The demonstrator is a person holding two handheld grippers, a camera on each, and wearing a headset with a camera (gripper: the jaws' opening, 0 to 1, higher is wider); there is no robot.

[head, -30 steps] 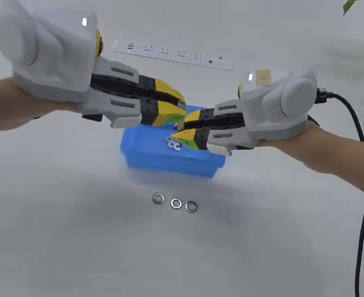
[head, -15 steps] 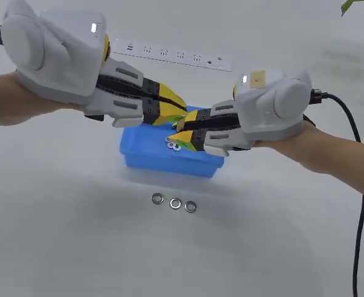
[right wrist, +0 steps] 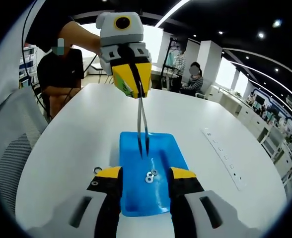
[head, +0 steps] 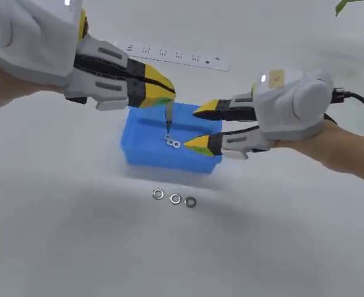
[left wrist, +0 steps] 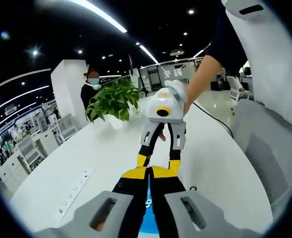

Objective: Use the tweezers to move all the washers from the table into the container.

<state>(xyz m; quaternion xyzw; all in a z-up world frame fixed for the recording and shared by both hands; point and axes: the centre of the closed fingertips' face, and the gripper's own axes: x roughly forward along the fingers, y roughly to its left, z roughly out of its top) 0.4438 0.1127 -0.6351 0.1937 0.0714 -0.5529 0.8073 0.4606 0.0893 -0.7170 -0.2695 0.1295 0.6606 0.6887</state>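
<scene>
- The left gripper (head: 163, 94), upper left in the head view, has lifted up and away; its jaws stay clamped on the tweezers (head: 168, 120).
- The tweezers now hang in plain sight, tips down over the blue container (head: 145, 151) at centre, just above the washers (head: 173, 143) lying inside.
- Three loose washers (head: 175, 198) sit in a row on the table (head: 77, 235) below the container, so the job is unfinished.
- The right gripper (head: 197, 127), which was pressed in close at the tweezers, has drawn back right with its jaws spread and empty; this is probably a release before the next pickup.
</scene>
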